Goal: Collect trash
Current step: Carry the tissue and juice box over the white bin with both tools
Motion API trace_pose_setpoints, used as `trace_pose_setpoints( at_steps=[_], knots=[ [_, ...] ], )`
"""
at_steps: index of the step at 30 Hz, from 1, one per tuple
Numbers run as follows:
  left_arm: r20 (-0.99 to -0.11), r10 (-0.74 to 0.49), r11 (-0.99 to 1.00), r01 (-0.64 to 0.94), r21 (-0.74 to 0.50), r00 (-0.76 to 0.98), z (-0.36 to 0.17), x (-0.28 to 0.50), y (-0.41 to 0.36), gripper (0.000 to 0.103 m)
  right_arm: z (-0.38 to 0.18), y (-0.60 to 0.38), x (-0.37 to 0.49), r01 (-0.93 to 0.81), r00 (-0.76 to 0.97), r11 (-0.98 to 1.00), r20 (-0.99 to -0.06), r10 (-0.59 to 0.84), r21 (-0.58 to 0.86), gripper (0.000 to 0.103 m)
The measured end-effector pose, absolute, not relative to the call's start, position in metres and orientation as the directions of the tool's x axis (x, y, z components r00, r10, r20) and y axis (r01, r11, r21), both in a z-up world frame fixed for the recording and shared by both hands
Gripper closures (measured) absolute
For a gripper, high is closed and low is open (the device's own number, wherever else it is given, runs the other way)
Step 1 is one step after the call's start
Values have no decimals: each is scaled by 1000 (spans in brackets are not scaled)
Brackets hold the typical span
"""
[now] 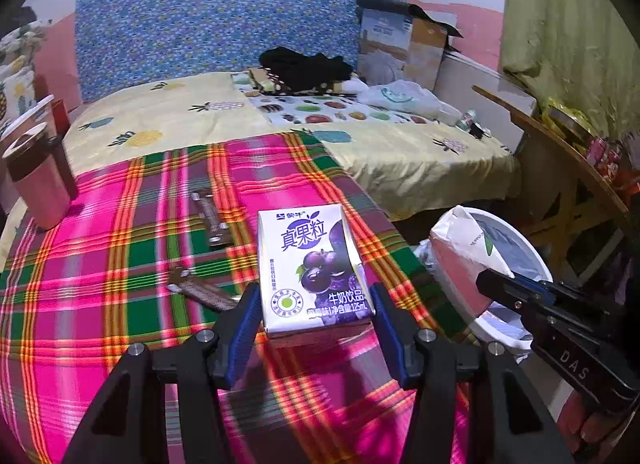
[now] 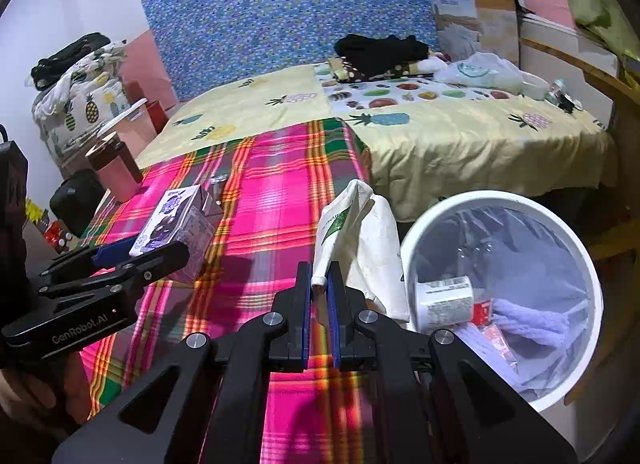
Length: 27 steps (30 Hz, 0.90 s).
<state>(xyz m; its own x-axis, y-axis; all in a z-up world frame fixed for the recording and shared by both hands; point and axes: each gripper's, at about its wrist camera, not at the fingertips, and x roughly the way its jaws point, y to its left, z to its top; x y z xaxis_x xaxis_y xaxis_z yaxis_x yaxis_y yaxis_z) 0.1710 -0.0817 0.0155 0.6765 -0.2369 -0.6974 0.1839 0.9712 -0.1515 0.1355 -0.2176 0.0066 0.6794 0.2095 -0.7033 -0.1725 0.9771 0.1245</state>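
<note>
A purple-and-white milk drink carton (image 1: pixel 312 264) sits between the blue pads of my left gripper (image 1: pixel 316 304), which press on its two sides above the pink plaid cloth (image 1: pixel 120 264). In the right wrist view the same carton (image 2: pixel 176 223) shows at the left in the left gripper (image 2: pixel 156 250). My right gripper (image 2: pixel 320 276) is shut on the lower edge of a crumpled white paper bag (image 2: pixel 360 232), just left of the white trash bin (image 2: pixel 500 197). From the left wrist the bag (image 1: pixel 460 248) hangs in front of the bin (image 1: pixel 532 252).
The bin has a plastic liner and holds a roll-shaped container (image 2: pixel 444 300) and other scraps. Two brown wrappers (image 1: pixel 212 219) (image 1: pixel 200 292) lie on the plaid cloth. A pink lidded cup (image 1: pixel 40 183) stands at the left. A bed (image 1: pixel 240 111) lies behind, a wooden table (image 1: pixel 560 143) at the right.
</note>
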Motion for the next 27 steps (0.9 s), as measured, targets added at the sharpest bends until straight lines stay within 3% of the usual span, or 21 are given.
trace_pose_setpoints(
  at_steps=[27],
  knots=[
    [-718, -416, 881, 444, -166, 557, -5, 197, -217, 48, -6, -319, 114, 83, 685, 986, -727, 51, 147, 96]
  ],
)
